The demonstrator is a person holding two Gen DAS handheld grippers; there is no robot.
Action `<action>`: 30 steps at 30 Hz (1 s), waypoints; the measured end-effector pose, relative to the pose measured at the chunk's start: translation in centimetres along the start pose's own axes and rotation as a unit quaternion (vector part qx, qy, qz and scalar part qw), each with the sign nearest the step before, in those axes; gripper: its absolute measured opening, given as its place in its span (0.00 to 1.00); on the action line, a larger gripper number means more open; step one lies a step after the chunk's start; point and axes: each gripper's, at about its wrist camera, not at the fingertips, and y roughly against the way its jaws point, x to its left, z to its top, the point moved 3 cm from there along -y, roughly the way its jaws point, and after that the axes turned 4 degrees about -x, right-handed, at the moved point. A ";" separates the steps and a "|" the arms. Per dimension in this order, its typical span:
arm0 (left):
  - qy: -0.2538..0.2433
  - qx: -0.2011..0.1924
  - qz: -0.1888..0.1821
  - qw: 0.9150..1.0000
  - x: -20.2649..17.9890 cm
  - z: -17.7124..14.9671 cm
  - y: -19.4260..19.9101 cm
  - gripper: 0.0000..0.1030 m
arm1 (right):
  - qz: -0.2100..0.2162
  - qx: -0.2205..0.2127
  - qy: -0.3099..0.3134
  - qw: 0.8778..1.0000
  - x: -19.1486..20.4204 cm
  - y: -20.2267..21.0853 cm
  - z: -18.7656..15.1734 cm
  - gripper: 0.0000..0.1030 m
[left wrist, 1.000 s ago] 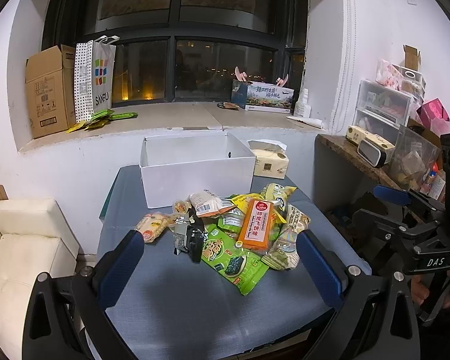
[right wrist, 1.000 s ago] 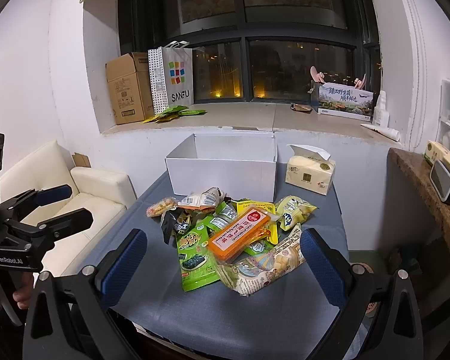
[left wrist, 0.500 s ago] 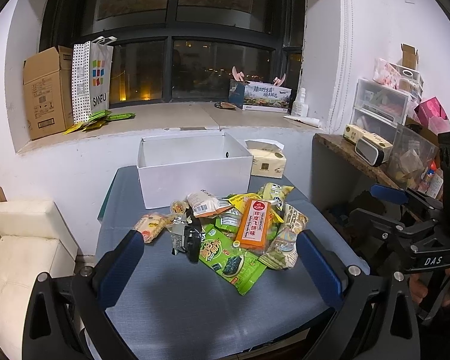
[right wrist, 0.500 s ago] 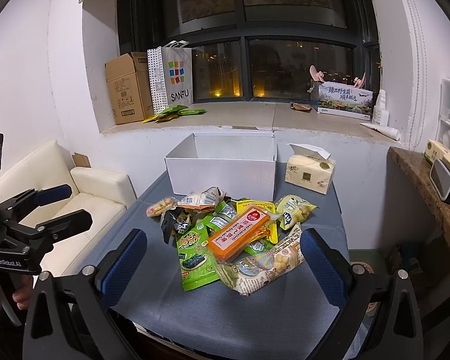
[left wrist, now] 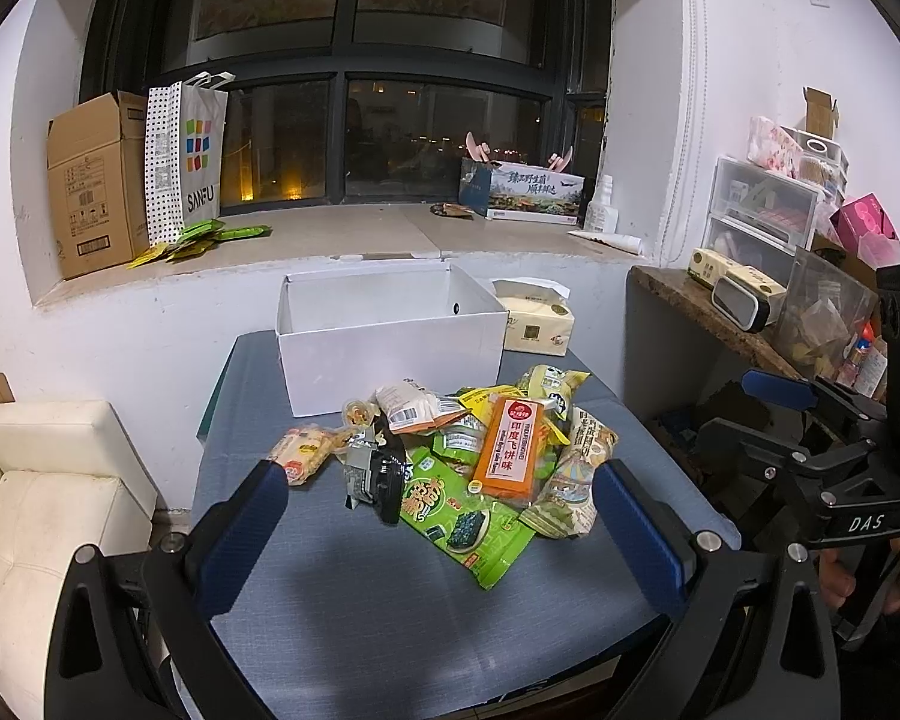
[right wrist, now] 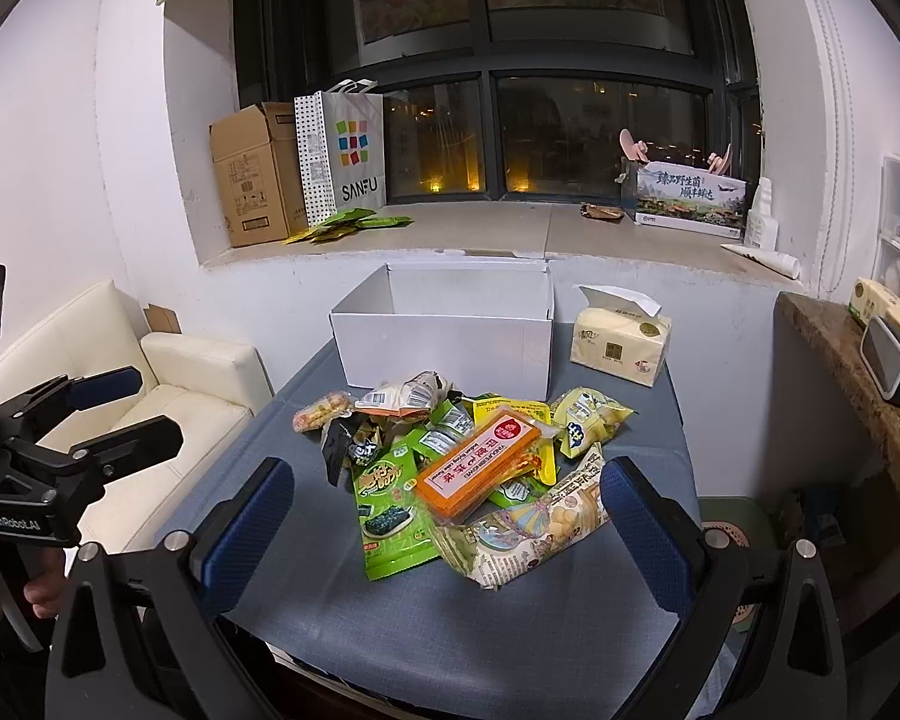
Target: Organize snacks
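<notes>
A heap of snack packets lies mid-table: an orange flat pack (left wrist: pixel 508 448) (right wrist: pixel 479 467) on top, a green seaweed bag (left wrist: pixel 456 513) (right wrist: pixel 390 504), a black packet (left wrist: pixel 377 471) (right wrist: pixel 345 445) and a pale illustrated bag (left wrist: pixel 573 480) (right wrist: pixel 531 528). Behind the heap stands an open white box (left wrist: pixel 390 354) (right wrist: pixel 444 348), seemingly empty. My left gripper (left wrist: pixel 438 522) hovers open in front of the heap, nothing between its blue fingers (left wrist: pixel 243 525). My right gripper (right wrist: pixel 444 519) is likewise open and held back from the heap. Each gripper shows at the edge of the other's view.
A tissue pack (left wrist: pixel 534 324) (right wrist: pixel 621 339) sits right of the white box on the blue-grey table (left wrist: pixel 360 600). A cream sofa (right wrist: pixel 150 384) stands left of the table, a cluttered shelf (left wrist: pixel 750 330) to the right. A cardboard box (left wrist: pixel 90 180) and paper bag (left wrist: pixel 180 162) rest on the windowsill.
Almost nothing has moved; the left wrist view drifts very slightly, and both grippers stay open in front of the heap.
</notes>
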 end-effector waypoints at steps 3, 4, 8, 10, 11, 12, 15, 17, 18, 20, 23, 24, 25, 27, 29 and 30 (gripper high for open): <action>0.000 0.000 0.000 1.000 0.0 0.0 0.0 1.00 | -0.001 0.001 0.000 1.000 0.0 0.0 0.0 1.00; -0.001 0.000 0.000 1.000 0.0 0.0 0.0 1.00 | 0.000 0.001 0.000 1.000 0.0 0.0 0.0 1.00; -0.001 0.000 0.000 1.000 0.1 -0.1 0.0 1.00 | -0.001 0.002 0.001 1.000 0.1 0.0 -0.1 1.00; -0.001 0.000 0.000 1.000 0.1 0.0 0.0 1.00 | -0.001 0.002 0.001 1.000 0.1 0.0 -0.1 1.00; -0.001 0.000 0.001 1.000 0.1 -0.1 0.0 1.00 | -0.001 0.002 0.001 1.000 0.1 0.0 -0.2 1.00; -0.001 0.000 0.001 1.000 0.1 -0.1 0.0 1.00 | -0.001 0.002 0.000 1.000 0.1 0.0 -0.2 1.00; -0.001 0.000 0.001 1.000 0.1 -0.1 0.0 1.00 | -0.001 0.003 0.001 1.000 0.1 -0.1 -0.2 1.00; -0.002 0.000 0.001 1.000 0.1 -0.1 0.0 1.00 | -0.001 0.003 0.000 1.000 0.1 -0.1 -0.2 1.00; -0.002 0.000 0.000 1.000 0.2 -0.1 0.0 1.00 | -0.001 0.003 0.001 1.000 0.1 -0.1 -0.2 1.00; -0.001 0.000 0.001 1.000 0.1 -0.1 0.0 1.00 | -0.001 0.004 0.001 1.000 0.1 -0.1 -0.2 1.00; -0.002 0.000 0.001 1.000 0.1 -0.1 0.0 1.00 | -0.001 0.004 0.001 1.000 0.2 -0.2 -0.3 1.00; -0.002 0.000 0.001 1.000 0.2 -0.1 0.0 1.00 | -0.001 0.004 0.001 1.000 0.2 -0.2 -0.2 1.00; -0.002 0.000 0.001 1.000 0.2 -0.1 0.0 1.00 | -0.002 0.005 0.001 1.000 0.2 -0.2 -0.3 1.00; -0.002 0.000 0.002 1.000 0.2 -0.1 0.0 1.00 | -0.002 0.004 0.001 1.000 0.2 -0.2 -0.3 1.00; -0.002 0.000 0.001 1.000 0.2 -0.1 0.0 1.00 | -0.001 0.005 0.001 1.000 0.2 -0.2 -0.3 1.00; -0.003 0.000 0.002 1.000 0.2 -0.1 0.1 1.00 | -0.002 0.005 0.001 1.000 0.2 -0.2 -0.3 1.00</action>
